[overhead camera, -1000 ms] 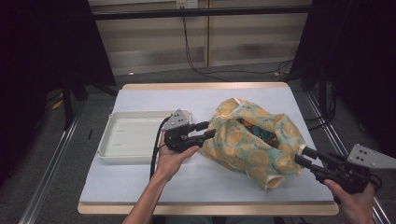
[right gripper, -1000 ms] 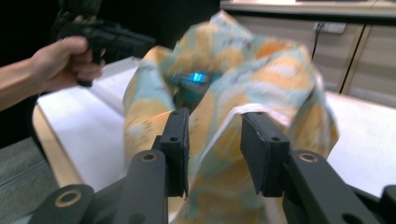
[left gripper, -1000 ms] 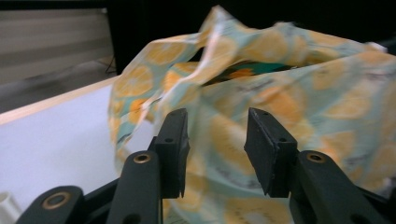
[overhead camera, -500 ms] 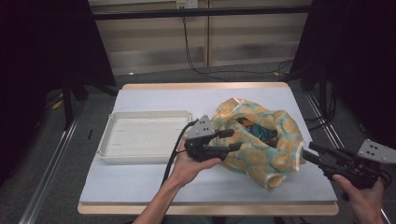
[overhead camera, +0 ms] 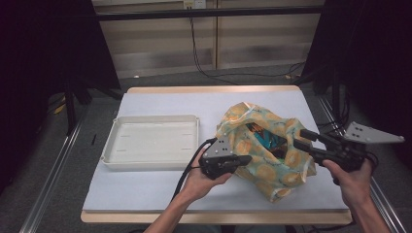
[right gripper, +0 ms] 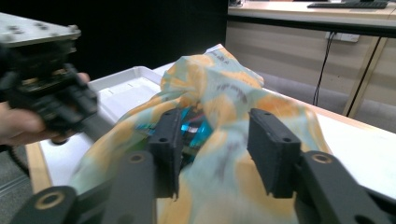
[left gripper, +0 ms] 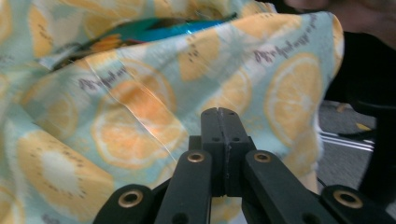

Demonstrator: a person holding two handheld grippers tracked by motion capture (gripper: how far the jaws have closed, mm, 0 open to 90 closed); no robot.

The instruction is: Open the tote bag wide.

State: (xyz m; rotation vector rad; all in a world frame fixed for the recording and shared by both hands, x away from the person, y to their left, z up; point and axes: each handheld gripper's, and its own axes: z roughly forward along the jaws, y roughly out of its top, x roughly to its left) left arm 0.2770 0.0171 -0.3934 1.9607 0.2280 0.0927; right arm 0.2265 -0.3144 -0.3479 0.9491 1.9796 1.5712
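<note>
Orange-print cloth bag (overhead camera: 265, 150) sits on the white-covered surface (overhead camera: 160, 194), just right of the white tray (overhead camera: 150, 143). Everything below is placed relative to the bag.

Bag: crumpled, mouth open on its top side, a blue-green packet (overhead camera: 262, 136) showing inside the opening. In the left gripper view the same packet (left gripper: 154, 30) peeks out above the cloth fold.

Left tool (overhead camera: 243, 159): at the bag's left flank, touching or just against the cloth. Jaws have just closed and now stand fully together; in the left gripper view the tips (left gripper: 223, 116) meet with no visible gap, bag cloth (left gripper: 140, 116) right behind them. Can't tell whether a thin fold of fabric is pinched between them, none visible. Left hand (overhead camera: 201, 179) holds it from the near side of the bag.

Right tool (overhead camera: 303, 140): at the bag's right side, near the mouth, jaws pointing into the bag. Jaws have just been opening and stand apart. In the right gripper view the two pads (right gripper: 273, 149) straddle a raised ridge of cloth (right gripper: 219, 140) with visible clearance, so not clamping it. Right hand (overhead camera: 352, 177) is beyond the bag's right edge.

Tray: empty, just beside the bag's left side, not touching it.
</note>
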